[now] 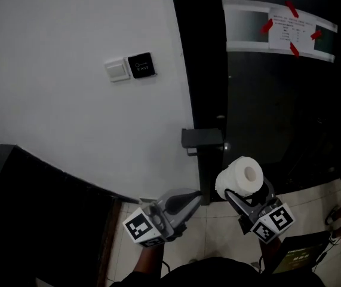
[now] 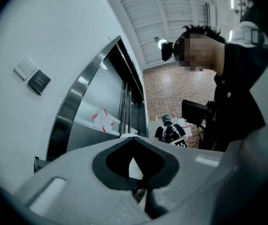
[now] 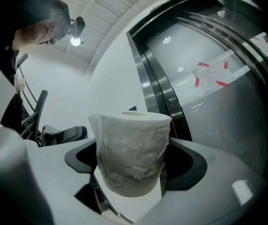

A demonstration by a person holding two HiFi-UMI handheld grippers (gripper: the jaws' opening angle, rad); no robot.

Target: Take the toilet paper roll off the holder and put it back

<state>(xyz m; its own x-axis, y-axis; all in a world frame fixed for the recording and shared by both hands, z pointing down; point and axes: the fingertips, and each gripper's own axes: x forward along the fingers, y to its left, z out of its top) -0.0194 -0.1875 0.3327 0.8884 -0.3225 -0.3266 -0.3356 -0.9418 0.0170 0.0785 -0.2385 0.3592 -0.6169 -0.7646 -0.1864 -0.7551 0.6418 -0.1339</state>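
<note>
A white toilet paper roll (image 1: 242, 179) stands between the jaws of my right gripper (image 1: 242, 191), which is shut on it, low and right of the dark holder (image 1: 202, 139) on the black door frame. In the right gripper view the roll (image 3: 130, 153) fills the middle, upright, core end up. My left gripper (image 1: 191, 201) is shut with nothing in it, below and slightly left of the holder. In the left gripper view its jaws (image 2: 138, 165) meet, leaving only the diamond-shaped hollow.
A white wall (image 1: 68, 118) carries a light switch (image 1: 117, 70) and a black exit button (image 1: 141, 65). A dark glass door (image 1: 289, 106) with a taped paper notice (image 1: 289, 30) is at right. A black counter (image 1: 33, 220) fills the lower left. Tiled floor (image 1: 209, 238) lies below.
</note>
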